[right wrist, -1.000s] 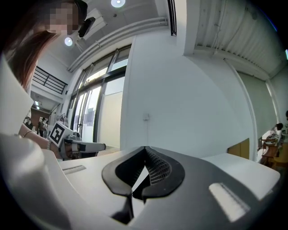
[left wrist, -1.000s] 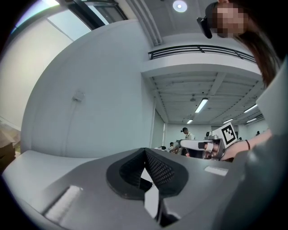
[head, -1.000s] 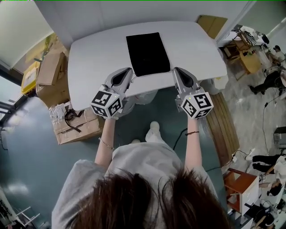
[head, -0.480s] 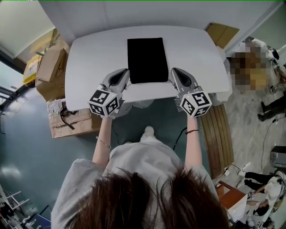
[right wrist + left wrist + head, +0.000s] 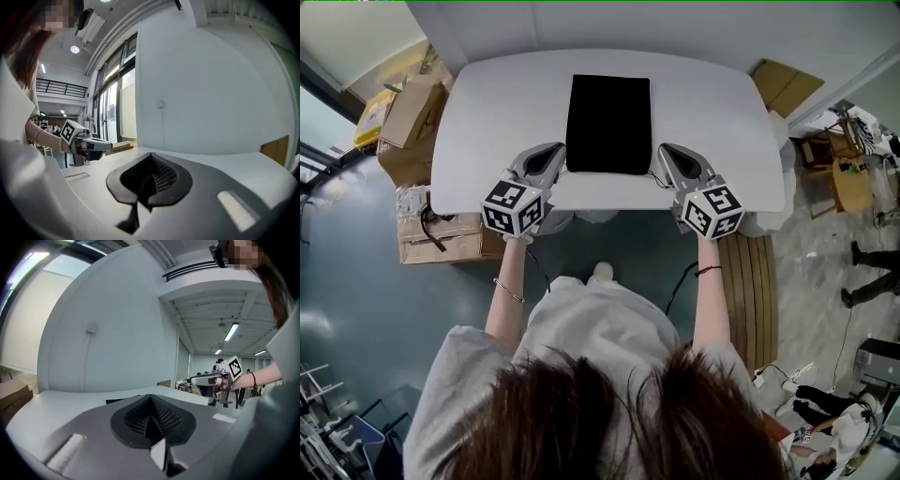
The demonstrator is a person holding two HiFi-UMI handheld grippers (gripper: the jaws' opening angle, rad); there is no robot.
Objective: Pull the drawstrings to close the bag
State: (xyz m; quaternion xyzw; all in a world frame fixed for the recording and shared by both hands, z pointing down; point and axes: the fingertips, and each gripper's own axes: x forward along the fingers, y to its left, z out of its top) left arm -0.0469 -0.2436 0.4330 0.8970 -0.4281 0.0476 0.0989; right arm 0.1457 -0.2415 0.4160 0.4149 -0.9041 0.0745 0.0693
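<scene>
The bag (image 5: 607, 111), black and flat, is being seen lying on the white table (image 5: 487, 103), mid-width, with its near edge close to the table's front edge. Its drawstrings are being looked for at the two near corners, but they are too fine to be made out with certainty.

The left gripper (image 5: 555, 150) is being held just beside the bag's near left corner and the right gripper (image 5: 667, 150) just beside the near right corner. Both are being carried with jaws pressed together and nothing between them; each gripper view shows only the ribbed pads meeting.

Judgement: the reach is being made and no cord is being gripped yet. To do this step well:
- jaws are being opened before the tips are brought down at the corners;
- each cord alone is being pinched, not the fabric;
- both cords are being drawn outward and apart, evenly, low over the table.

Risk being noted: an uneven pull would drag the light bag sideways instead of cinching its mouth.
</scene>
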